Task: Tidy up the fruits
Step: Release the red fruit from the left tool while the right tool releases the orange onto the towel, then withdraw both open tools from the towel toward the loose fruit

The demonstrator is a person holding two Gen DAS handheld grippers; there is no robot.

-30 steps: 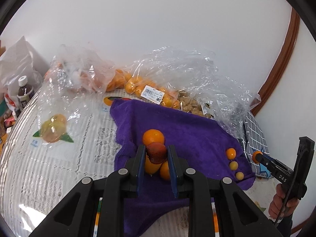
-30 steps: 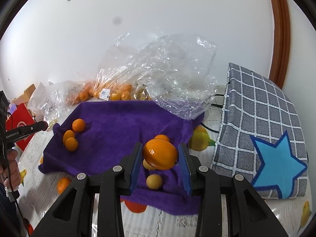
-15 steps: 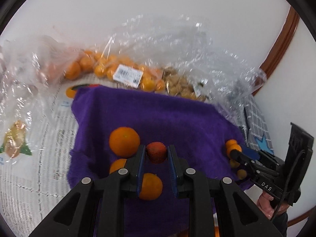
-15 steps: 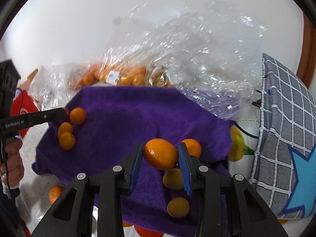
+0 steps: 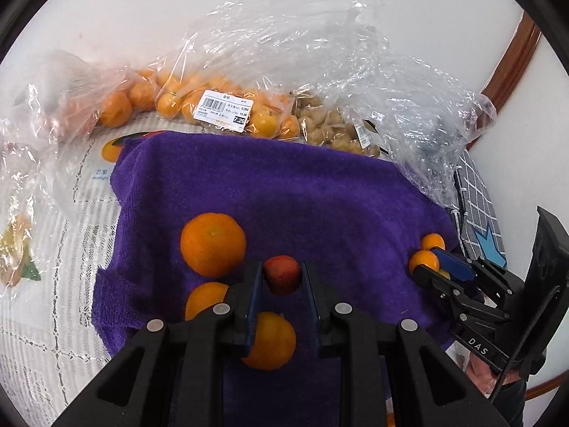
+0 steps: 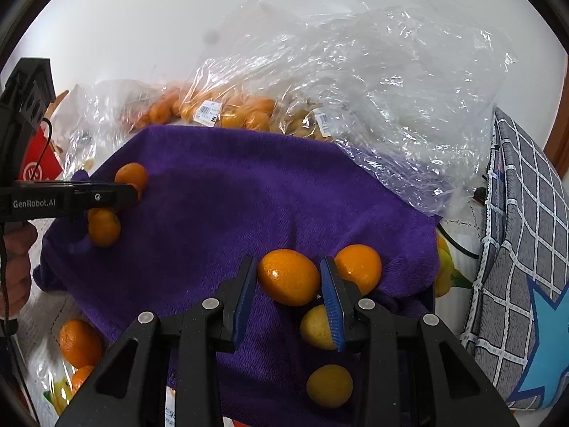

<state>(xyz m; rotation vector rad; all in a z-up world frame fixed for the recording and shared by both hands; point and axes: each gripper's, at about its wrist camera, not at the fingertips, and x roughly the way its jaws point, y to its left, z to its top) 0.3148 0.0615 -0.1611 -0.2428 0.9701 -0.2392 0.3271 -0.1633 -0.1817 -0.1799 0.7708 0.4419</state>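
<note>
A purple towel (image 5: 284, 192) (image 6: 220, 192) covers the table. My left gripper (image 5: 282, 279) is shut on a small red fruit (image 5: 282, 274), held just over the towel's near left part. Around it lie three oranges: a large one (image 5: 212, 243), one partly hidden (image 5: 204, 299), and one under the jaws (image 5: 272, 341). My right gripper (image 6: 288, 279) is shut on an oval orange kumquat (image 6: 288, 277) above the towel's right side. Beside it lie another orange kumquat (image 6: 359, 267) and two yellowish ones (image 6: 316, 327) (image 6: 329, 386). The right gripper also shows in the left wrist view (image 5: 432, 263).
Clear plastic bags of oranges (image 5: 213, 103) and tan fruit (image 5: 334, 131) line the towel's far edge, under crumpled plastic (image 6: 391, 106). A grey checked cushion (image 6: 515, 249) with a blue star stands at the right. Loose oranges (image 6: 80, 343) lie off the towel at near left.
Both grippers moved forward and lower over the towel, each still holding its fruit. The bags and the fruit on the towel now appear larger and closer.
</note>
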